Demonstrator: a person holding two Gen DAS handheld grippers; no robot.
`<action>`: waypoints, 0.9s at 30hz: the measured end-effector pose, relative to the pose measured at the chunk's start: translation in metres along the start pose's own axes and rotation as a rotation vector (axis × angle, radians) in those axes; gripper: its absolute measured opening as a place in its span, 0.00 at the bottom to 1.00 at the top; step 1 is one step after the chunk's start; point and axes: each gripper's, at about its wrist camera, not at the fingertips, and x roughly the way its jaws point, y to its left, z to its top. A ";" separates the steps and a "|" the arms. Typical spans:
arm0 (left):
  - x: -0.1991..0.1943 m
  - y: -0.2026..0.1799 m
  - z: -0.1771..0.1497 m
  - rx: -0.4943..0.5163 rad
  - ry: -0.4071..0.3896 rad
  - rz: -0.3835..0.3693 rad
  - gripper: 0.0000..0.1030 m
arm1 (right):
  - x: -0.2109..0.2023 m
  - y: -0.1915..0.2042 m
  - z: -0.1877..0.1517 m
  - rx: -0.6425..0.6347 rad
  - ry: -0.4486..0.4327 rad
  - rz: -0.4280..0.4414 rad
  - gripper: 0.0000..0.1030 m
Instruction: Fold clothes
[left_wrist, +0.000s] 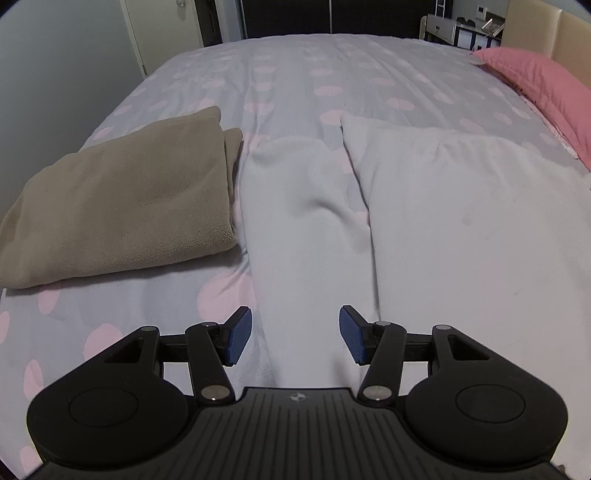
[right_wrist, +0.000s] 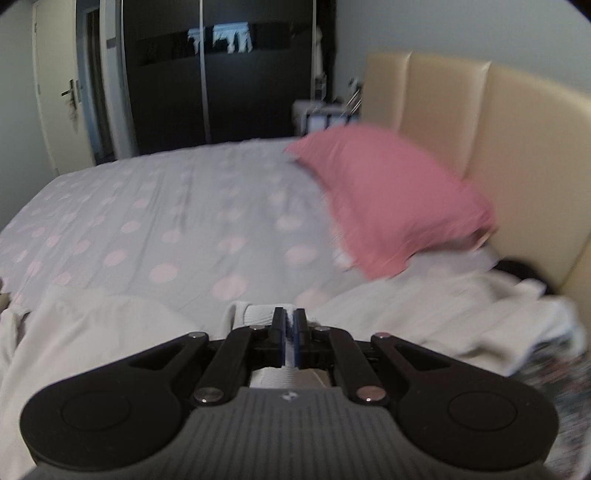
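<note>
A white fleece garment (left_wrist: 443, 221) lies spread on the bed, one long part (left_wrist: 295, 229) running toward my left gripper (left_wrist: 295, 338). That gripper is open, its blue pads either side of the white cloth and a little above it. A folded tan fleece (left_wrist: 122, 206) sits to its left. In the right wrist view my right gripper (right_wrist: 290, 338) is shut on a white ribbed edge of the white garment (right_wrist: 266, 314). More of that garment (right_wrist: 92, 339) spreads to the left and right below it.
The bed has a grey cover with pink dots (left_wrist: 295, 74). A pink pillow (right_wrist: 388, 199) leans on the cream headboard (right_wrist: 498, 147). A pile of white clothes (right_wrist: 517, 317) lies by the headboard. A dark wardrobe (right_wrist: 221, 92) and a door (right_wrist: 59, 103) stand beyond the bed.
</note>
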 end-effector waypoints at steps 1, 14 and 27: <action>0.000 0.001 0.000 -0.003 -0.001 0.000 0.49 | -0.009 -0.008 0.004 -0.012 -0.012 -0.029 0.04; -0.001 0.008 -0.007 -0.021 0.008 0.022 0.49 | -0.089 -0.126 0.031 -0.090 -0.091 -0.445 0.04; 0.009 0.001 -0.013 0.016 0.042 0.068 0.49 | -0.052 -0.203 -0.038 0.023 0.025 -0.542 0.06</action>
